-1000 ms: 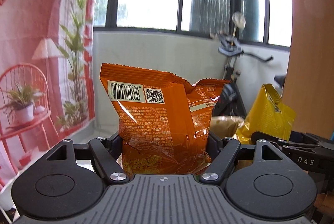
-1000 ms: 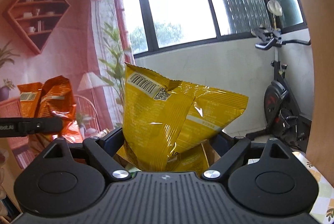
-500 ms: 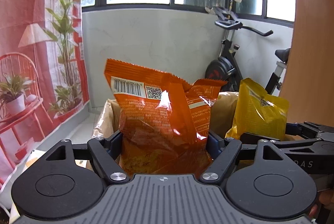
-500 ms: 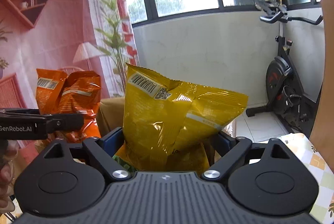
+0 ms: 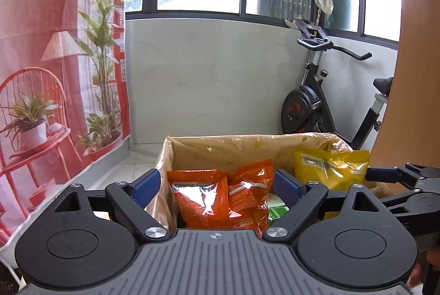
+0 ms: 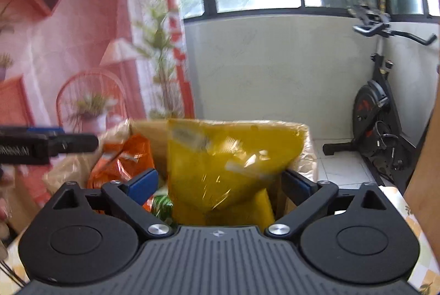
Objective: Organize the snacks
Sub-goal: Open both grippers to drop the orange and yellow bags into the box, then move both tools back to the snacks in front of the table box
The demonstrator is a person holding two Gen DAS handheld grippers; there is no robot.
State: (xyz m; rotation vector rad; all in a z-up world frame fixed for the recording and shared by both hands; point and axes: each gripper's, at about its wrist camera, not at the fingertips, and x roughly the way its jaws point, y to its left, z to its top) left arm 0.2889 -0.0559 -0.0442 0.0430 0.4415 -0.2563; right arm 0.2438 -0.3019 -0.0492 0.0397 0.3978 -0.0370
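An orange snack bag (image 5: 217, 198) lies in a cardboard box lined with clear plastic (image 5: 247, 142). My left gripper (image 5: 216, 182) hangs over it with its jaws opening; the blue pads (image 5: 144, 185) stand clear of the bag. A yellow snack bag (image 6: 231, 165), blurred, sits low in the same box (image 6: 306, 154) between the opening jaws of my right gripper (image 6: 220, 182), and the pads do not press on it. In the left wrist view the yellow bag (image 5: 330, 168) lies right of the orange one. A green packet (image 5: 276, 208) lies lower in the box.
An exercise bike (image 5: 310, 108) stands behind the box by the white wall. A pink printed backdrop (image 5: 55, 74) hangs on the left. A brown wooden panel (image 5: 412, 74) fills the right edge. A patterned tablecloth (image 6: 412, 212) shows at the right.
Both bags stood upright in the jaws before; now each sits lower in the box. Both pairs of jaws have spread wider, and both views have tilted down toward the box.
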